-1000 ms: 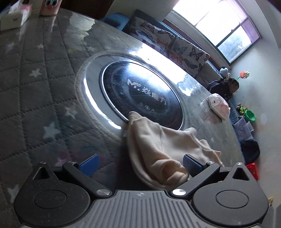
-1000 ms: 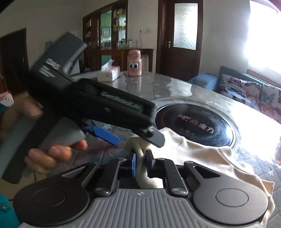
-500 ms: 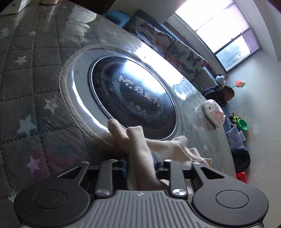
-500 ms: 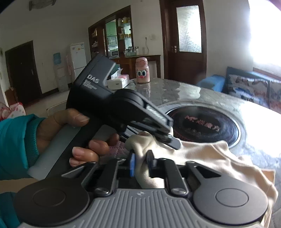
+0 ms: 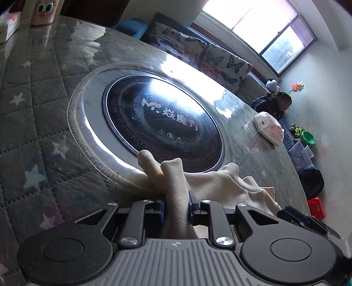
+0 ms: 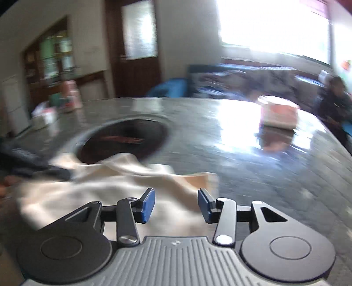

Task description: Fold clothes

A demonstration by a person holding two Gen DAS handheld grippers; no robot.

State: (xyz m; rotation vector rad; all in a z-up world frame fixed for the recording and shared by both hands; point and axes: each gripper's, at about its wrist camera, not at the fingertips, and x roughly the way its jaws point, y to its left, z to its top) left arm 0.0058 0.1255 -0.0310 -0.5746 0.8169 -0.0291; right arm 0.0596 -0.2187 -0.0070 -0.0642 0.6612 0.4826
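Note:
A cream garment [image 5: 220, 182] lies crumpled on the table at the near rim of the round black cooktop [image 5: 160, 123]. My left gripper [image 5: 176, 208] is shut on a bunched fold of it that sticks up between the blue pads. In the blurred right wrist view the same cream garment [image 6: 105, 187] spreads below my right gripper [image 6: 175, 205], which stands open just above the cloth with nothing between its fingers. The other gripper's dark body [image 6: 28, 162] shows at the left edge there.
The table has a grey quilted star-pattern cover [image 5: 28, 114] under glass. A white and pink pack [image 5: 267, 129] lies at the far right of the table. A pink cup with eyes [image 5: 45, 11] and a tissue box [image 5: 7, 26] stand far left. A person [image 5: 279, 105] sits by the sofa.
My right gripper has let go of the garment, opened, and swung to the right. My left gripper stays shut on the fold it took hold of a second ago.

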